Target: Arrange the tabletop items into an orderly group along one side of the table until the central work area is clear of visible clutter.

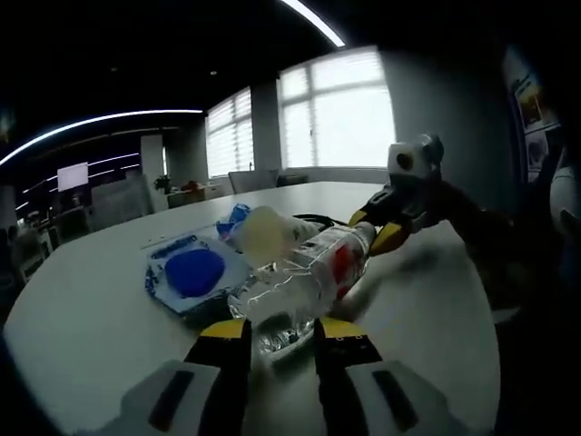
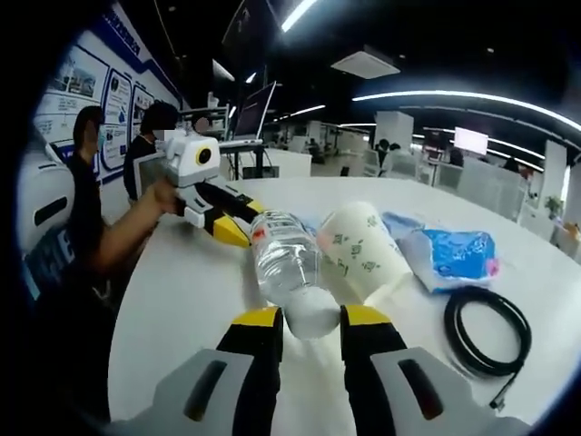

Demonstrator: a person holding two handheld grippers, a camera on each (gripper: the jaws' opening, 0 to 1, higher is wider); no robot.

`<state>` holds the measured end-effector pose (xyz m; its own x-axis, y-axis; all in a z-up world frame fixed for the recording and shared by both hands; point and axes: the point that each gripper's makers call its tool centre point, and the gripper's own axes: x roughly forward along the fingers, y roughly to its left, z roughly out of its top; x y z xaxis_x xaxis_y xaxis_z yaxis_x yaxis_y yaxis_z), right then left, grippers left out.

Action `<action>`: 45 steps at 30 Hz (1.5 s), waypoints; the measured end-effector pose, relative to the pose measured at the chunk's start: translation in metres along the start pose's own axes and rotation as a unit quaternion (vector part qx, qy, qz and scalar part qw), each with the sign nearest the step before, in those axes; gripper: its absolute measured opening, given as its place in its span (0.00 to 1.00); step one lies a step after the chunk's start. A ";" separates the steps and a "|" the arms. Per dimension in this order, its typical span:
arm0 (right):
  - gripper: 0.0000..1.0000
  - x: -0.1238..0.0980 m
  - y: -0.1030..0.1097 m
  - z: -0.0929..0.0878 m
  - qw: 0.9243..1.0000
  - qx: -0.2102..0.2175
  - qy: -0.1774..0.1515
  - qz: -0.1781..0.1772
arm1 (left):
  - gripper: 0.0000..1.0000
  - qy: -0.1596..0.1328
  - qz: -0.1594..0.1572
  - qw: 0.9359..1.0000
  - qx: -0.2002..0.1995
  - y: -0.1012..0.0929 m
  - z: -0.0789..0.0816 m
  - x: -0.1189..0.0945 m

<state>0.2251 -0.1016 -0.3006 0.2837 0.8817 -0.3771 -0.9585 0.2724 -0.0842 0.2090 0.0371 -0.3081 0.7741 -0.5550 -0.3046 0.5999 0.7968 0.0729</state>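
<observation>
On white surface (image 1: 82, 291), mid-frame | bottle (image 1: 304, 282) lying flat, one end between each tongs: left tongs (image 1: 280, 332) and right tongs (image 2: 309, 318) part-open around it, grip unclear | cup (image 2: 361, 250), blue pack (image 2: 451, 257) at 2 o'clock, cable (image 2: 487, 330) at 3 | items loosely clustered, not yet lined along an edge; early.

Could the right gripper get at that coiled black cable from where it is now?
Probably yes: the black cable lies in the open on the table, just beside the right gripper, whose jaws now flank the bottle.
</observation>
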 end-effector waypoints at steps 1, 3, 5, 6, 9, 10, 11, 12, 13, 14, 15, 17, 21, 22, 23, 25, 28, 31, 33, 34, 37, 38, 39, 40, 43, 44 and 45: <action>0.22 0.000 0.000 0.001 1.000 0.000 -0.002 0.001 | 0.25 0.001 0.000 1.000 0.001 0.000 0.000 0.000; 0.22 -0.002 0.001 0.005 1.000 -0.001 -0.007 0.004 | 0.25 0.001 0.000 1.000 0.001 0.000 -0.001 0.000; 0.22 -0.002 0.002 0.008 1.000 -0.003 -0.010 0.007 | 0.25 0.001 -0.001 1.000 0.001 0.001 -0.001 0.000; 0.22 -0.002 0.002 0.010 1.000 -0.002 -0.012 0.009 | 0.25 0.001 -0.001 1.000 0.000 0.001 -0.002 0.000; 0.22 -0.002 0.003 0.012 1.000 -0.007 -0.014 0.013 | 0.25 0.002 -0.003 1.000 0.000 0.002 -0.002 -0.001; 0.22 -0.002 0.004 0.013 1.000 -0.009 -0.016 0.014 | 0.25 0.002 -0.003 1.000 0.001 0.002 -0.003 -0.001; 0.22 -0.002 0.004 0.013 1.000 -0.010 -0.016 0.015 | 0.25 0.002 -0.003 1.000 0.001 0.002 -0.003 -0.001; 0.22 -0.002 0.004 0.014 1.000 -0.010 -0.018 0.015 | 0.25 0.003 -0.003 1.000 0.001 0.002 -0.003 -0.001; 0.22 -0.002 0.004 0.015 1.000 -0.012 -0.019 0.015 | 0.25 0.003 -0.004 1.000 0.001 0.003 -0.004 -0.001; 0.22 -0.002 0.005 0.016 1.000 -0.015 -0.020 0.015 | 0.25 0.003 -0.004 1.000 0.002 0.003 -0.004 -0.001; 0.22 -0.003 0.005 0.019 0.999 -0.017 -0.024 0.017 | 0.25 0.005 -0.004 1.000 0.002 0.003 -0.005 -0.002; 0.22 -0.004 0.006 0.025 0.999 -0.023 -0.033 0.019 | 0.25 0.006 -0.007 1.000 0.001 0.004 -0.007 -0.003; 0.22 -0.004 0.008 0.032 0.998 -0.036 -0.040 0.019 | 0.24 0.009 -0.008 1.000 0.003 0.005 -0.008 -0.003; 0.22 -0.004 0.008 0.034 0.998 -0.035 -0.042 0.018 | 0.24 0.010 -0.008 1.000 0.001 0.005 -0.008 -0.003; 0.22 -0.004 0.008 0.035 0.998 -0.036 -0.044 0.018 | 0.24 0.010 -0.007 1.000 -0.001 0.005 -0.008 -0.003; 0.22 -0.004 0.007 0.038 0.998 -0.037 -0.048 0.017 | 0.24 0.010 -0.006 1.000 0.000 0.006 -0.008 -0.003; 0.22 -0.005 0.007 0.040 0.998 -0.038 -0.050 0.017 | 0.24 0.011 -0.009 1.000 -0.002 0.006 -0.009 -0.004; 0.22 -0.005 0.007 0.043 0.998 -0.039 -0.053 0.016 | 0.24 0.011 -0.009 1.000 0.003 0.005 -0.009 -0.006; 0.22 -0.005 0.006 0.045 0.998 -0.039 -0.055 0.015 | 0.24 0.008 -0.006 1.000 0.004 0.007 -0.007 -0.009; 0.22 -0.005 0.005 0.045 0.998 -0.039 -0.056 0.015 | 0.24 0.004 0.000 1.000 0.006 0.010 -0.004 -0.011; 0.21 -0.004 0.004 0.044 0.998 -0.038 -0.056 0.013 | 0.24 0.005 0.024 0.999 0.021 0.021 -0.001 -0.018; 0.21 -0.005 0.003 0.044 0.998 -0.036 -0.057 0.012 | 0.25 0.002 0.029 0.999 0.037 0.024 0.002 -0.020; 0.21 -0.005 0.003 0.045 0.998 -0.036 -0.059 0.010 | 0.25 0.000 0.032 0.999 0.041 0.025 0.004 -0.021; 0.21 -0.005 0.003 0.045 0.998 -0.035 -0.060 0.010 | 0.25 -0.006 0.035 0.998 0.046 0.026 0.008 -0.021; 0.01 -0.013 0.001 0.075 0.990 -0.022 -0.141 0.013 | 0.25 -0.015 0.015 0.997 0.069 0.020 0.016 -0.016; 0.00 -0.017 0.002 0.078 0.990 -0.013 -0.138 0.011 | 0.25 -0.014 0.008 0.997 0.070 0.018 0.016 -0.015; 0.00 -0.021 0.002 0.082 0.991 -0.005 -0.135 0.009 | 0.28 -0.013 -0.013 0.996 0.085 0.010 0.016 -0.010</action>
<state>0.2193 -0.0881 -0.2172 0.2618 0.9578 -0.1188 -0.9636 0.2524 -0.0884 0.2101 0.0467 -0.2885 0.7618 -0.5821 -0.2841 0.6433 0.7316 0.2259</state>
